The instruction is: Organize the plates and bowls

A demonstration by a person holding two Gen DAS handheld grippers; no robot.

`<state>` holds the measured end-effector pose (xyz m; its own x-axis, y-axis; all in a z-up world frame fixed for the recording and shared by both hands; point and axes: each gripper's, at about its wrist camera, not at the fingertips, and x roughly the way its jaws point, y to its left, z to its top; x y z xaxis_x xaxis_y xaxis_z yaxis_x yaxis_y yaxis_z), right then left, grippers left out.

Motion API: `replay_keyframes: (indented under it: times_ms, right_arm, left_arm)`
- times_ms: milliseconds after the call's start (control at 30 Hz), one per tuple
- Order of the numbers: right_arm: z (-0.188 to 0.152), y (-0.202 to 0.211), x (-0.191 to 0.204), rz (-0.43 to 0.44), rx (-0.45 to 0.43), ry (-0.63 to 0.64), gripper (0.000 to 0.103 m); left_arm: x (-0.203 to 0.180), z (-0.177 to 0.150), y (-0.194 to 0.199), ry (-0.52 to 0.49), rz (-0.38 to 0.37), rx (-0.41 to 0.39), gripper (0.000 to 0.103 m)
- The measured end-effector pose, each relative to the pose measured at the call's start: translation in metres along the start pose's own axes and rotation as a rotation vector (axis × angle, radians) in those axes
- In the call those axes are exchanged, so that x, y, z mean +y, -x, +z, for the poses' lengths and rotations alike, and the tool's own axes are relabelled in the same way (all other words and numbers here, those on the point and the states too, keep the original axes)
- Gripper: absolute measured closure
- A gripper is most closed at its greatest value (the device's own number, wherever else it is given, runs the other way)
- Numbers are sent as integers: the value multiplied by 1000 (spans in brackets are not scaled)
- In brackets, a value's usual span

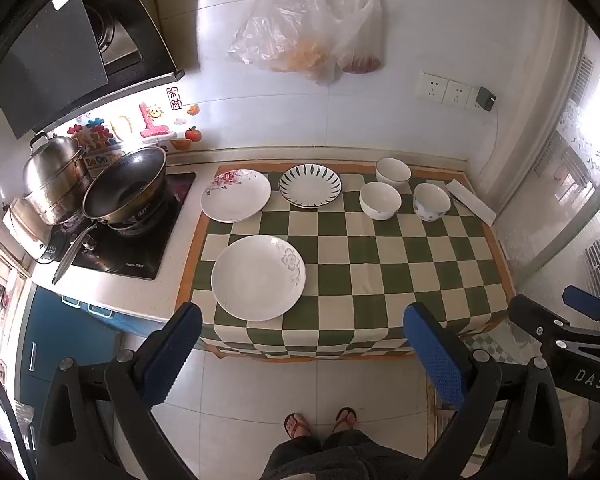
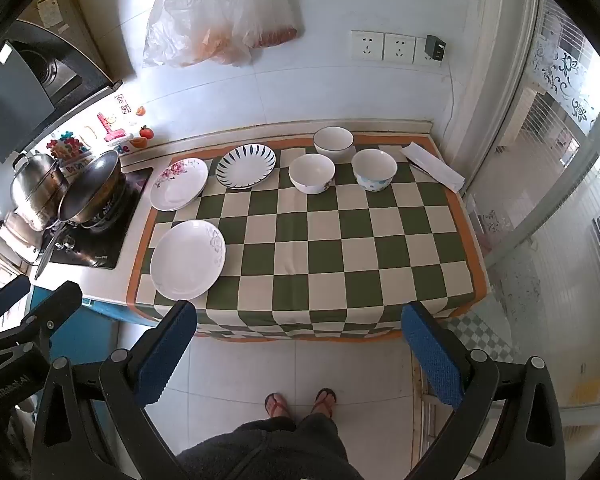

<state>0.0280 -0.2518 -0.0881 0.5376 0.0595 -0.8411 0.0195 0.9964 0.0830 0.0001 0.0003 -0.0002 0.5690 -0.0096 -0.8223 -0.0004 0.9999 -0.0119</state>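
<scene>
Three plates lie on the checkered cloth point(image 1: 380, 264): a white plate with a grey flower point(image 1: 258, 277) point(image 2: 188, 259) at front left, a pink-flower plate point(image 1: 236, 195) point(image 2: 179, 184) behind it, and a black-striped plate point(image 1: 310, 185) point(image 2: 245, 166) at the back. Three bowls stand at back right: a rimmed white bowl point(image 1: 393, 172) point(image 2: 333, 141), a white bowl point(image 1: 380, 201) point(image 2: 311, 173), and a blue-dotted bowl point(image 1: 431, 201) point(image 2: 374, 169). My left gripper point(image 1: 300, 356) and right gripper point(image 2: 300, 352) are open and empty, held above the floor before the counter's front edge.
A wok point(image 1: 126, 188) and a steel pot point(image 1: 56, 180) sit on the stove at the left. A folded white paper point(image 1: 471, 202) lies at the cloth's back right corner. Plastic bags point(image 1: 312, 20) hang on the wall. A glass door point(image 2: 560, 200) is at the right.
</scene>
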Motion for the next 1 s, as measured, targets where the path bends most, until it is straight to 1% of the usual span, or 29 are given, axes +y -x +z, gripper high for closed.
replay_keyframes:
  times_ms: [1000]
  right_arm:
    - [1, -2, 2, 5, 5, 1, 0]
  left_arm:
    - [0, -1, 0, -4, -1, -4, 0]
